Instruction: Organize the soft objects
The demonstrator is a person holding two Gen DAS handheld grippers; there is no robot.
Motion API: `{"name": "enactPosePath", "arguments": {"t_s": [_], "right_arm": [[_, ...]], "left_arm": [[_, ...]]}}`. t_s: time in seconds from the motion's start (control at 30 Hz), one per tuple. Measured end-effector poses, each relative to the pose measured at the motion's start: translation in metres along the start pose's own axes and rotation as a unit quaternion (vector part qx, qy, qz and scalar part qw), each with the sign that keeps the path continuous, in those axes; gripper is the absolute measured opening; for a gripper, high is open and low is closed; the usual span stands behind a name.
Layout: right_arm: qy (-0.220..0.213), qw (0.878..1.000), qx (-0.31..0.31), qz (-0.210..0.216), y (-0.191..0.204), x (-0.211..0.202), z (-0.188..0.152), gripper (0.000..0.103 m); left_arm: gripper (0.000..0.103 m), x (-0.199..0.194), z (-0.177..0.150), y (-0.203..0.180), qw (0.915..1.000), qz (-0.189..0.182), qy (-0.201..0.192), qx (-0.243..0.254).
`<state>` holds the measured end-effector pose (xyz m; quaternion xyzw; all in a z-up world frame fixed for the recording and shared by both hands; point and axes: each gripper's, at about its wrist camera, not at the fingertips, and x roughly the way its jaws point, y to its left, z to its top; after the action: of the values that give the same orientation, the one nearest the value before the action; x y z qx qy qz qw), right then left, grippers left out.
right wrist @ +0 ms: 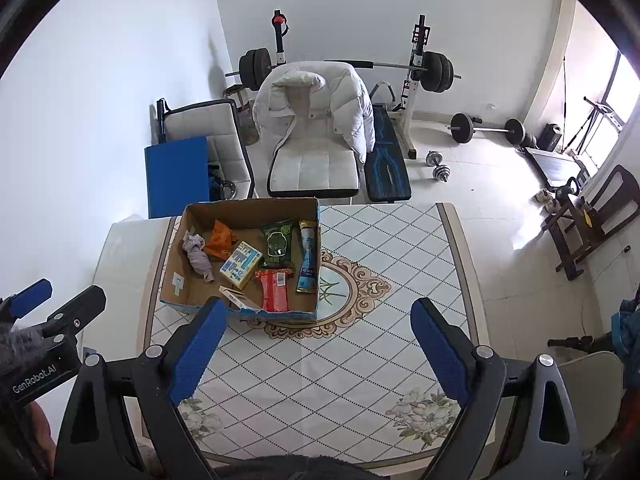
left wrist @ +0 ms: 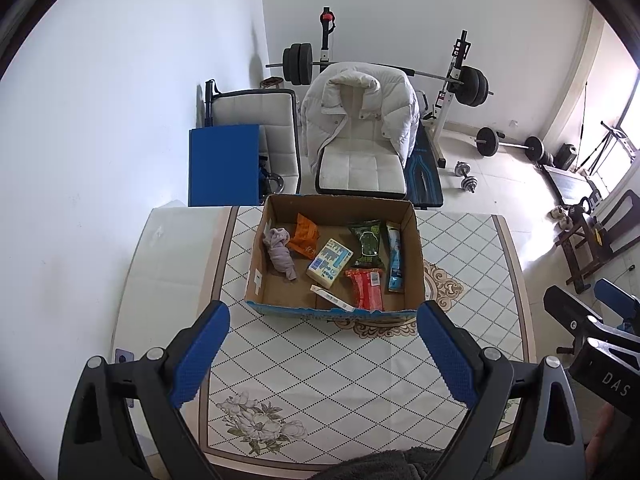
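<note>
An open cardboard box [left wrist: 256, 280] [right wrist: 176, 284] stands on the patterned table [left wrist: 320, 368] [right wrist: 360, 360]. In it lie a crumpled lilac cloth [left wrist: 280, 254] [right wrist: 198, 256], an orange packet [left wrist: 304, 236] [right wrist: 219, 240], a white and blue pack [left wrist: 330, 262] [right wrist: 240, 265], a green pouch [left wrist: 366, 242] [right wrist: 277, 246], a red pack [left wrist: 366, 288] [right wrist: 274, 290], a blue tube [left wrist: 394, 256] [right wrist: 308, 256] and a thin white box [left wrist: 332, 298] [right wrist: 238, 297]. My left gripper [left wrist: 324, 352] is open and empty, hovering before the box. My right gripper [right wrist: 320, 350] is open and empty, to the box's right.
A white chair with a white puffer jacket [left wrist: 360, 120] [right wrist: 316, 112] stands behind the table. A blue board [left wrist: 224, 164] and a second chair are at the left. A barbell rack [left wrist: 452, 92] and dumbbells [left wrist: 466, 176] are on the floor behind.
</note>
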<state>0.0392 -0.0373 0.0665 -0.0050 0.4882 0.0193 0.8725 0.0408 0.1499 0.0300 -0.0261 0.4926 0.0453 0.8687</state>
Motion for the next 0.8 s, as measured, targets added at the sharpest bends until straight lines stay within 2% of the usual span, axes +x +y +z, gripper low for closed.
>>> {"name": "enactPosePath", "arguments": {"t_s": [0.8], "right_arm": [[-0.007, 1.000, 0.005, -0.010, -0.0036, -0.0033, -0.0036, 0.095]], "left_arm": [[0.096, -0.0005, -0.0013, -0.0054, 1.0000, -0.002, 0.004, 0.006]]}}
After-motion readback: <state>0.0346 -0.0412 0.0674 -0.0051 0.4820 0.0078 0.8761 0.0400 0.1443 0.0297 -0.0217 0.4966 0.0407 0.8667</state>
